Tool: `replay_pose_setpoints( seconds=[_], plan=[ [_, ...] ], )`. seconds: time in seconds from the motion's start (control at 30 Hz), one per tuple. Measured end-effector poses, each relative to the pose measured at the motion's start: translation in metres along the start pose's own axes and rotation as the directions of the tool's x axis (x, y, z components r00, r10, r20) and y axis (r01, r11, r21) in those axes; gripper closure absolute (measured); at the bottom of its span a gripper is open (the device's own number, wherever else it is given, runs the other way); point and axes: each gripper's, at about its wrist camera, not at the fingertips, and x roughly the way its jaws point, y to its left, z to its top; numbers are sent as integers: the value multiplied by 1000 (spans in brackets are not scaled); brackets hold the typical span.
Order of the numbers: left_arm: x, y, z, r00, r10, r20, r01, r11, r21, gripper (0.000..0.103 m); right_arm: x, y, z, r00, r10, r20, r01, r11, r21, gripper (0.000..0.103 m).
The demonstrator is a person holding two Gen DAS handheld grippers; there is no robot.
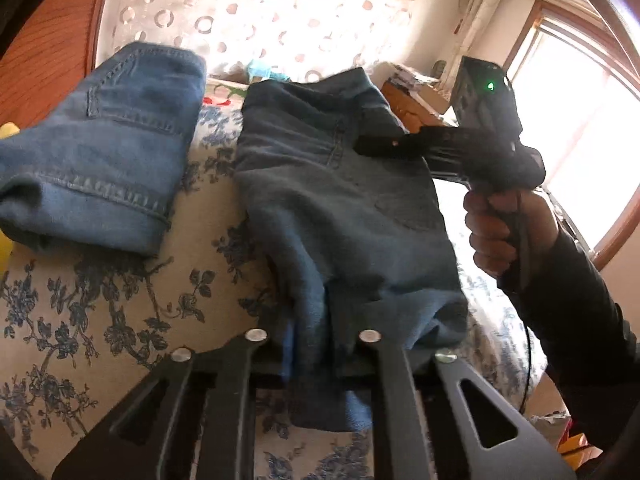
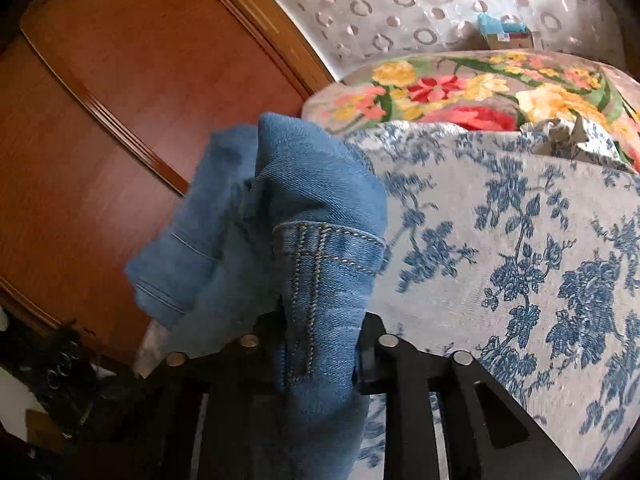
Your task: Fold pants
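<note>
The rumpled blue denim pants (image 1: 340, 200) lie on a bed under a white bedspread printed with blue flowers (image 1: 100, 300). The left hand-held gripper (image 1: 316, 344) is clamped on their near edge, the right hand-held gripper (image 2: 320, 344) on a stitched hem. A second folded pair of lighter jeans (image 1: 100, 152) (left of the pants) rests on the bedspread.

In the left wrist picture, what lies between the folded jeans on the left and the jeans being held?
Only a bare strip of the blue-flowered bedcover separates the folded jeans from the held jeans. The left wrist view shows this.
</note>
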Motion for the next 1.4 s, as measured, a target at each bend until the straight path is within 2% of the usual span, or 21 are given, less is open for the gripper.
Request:
replay_pose_setpoints(
  seconds=[0.1,0.27,0.5,0.63,0.87,1.07,1.1,1.17,1.23,1.27,1.3,1.37,1.4],
  plan=[
    [-7,-6,5,1000,-10,21,10,1000,11,91,-16,18,7,999,8,49,-6,1000,-26,83],
    [-35,-11,20,993,-37,109,35,999,20,91,-47,55,18,994,20,110,-9,996,-94,83],
    [-88,4,38,970,-21,243,17,1000,19,91,-69,132,33,985,49,165,-9,972,-236,83],
    [-129,24,44,945,22,326,-26,1000,8,91,-65,177,48,981,90,171,-35,953,-300,83],
    [-194,76,49,892,177,416,-171,984,-53,91,-18,239,75,965,227,131,-169,921,-350,83],
    [-217,114,56,848,284,447,-265,958,-106,92,48,247,98,924,374,83,-338,897,-286,83],
    [-216,120,58,848,291,442,-269,956,-113,92,57,242,99,919,386,84,-349,893,-284,83],
    [-204,131,64,858,300,416,-276,954,-120,91,89,206,106,916,393,75,-368,901,-229,83],
    [-179,146,71,883,284,373,-254,959,-128,92,119,168,105,934,352,57,-339,927,-161,83],
    [-152,153,73,908,267,324,-239,963,-124,92,130,148,103,947,318,47,-309,941,-134,83],
    [-131,157,73,923,261,284,-235,964,-120,92,142,124,100,964,265,34,-260,958,-119,83],
    [-93,162,71,944,246,219,-221,967,-130,92,153,90,94,987,161,25,-158,981,-109,83],
    [-85,163,70,946,245,211,-221,966,-132,92,156,68,91,992,123,19,-121,989,-85,81]
  ],
)
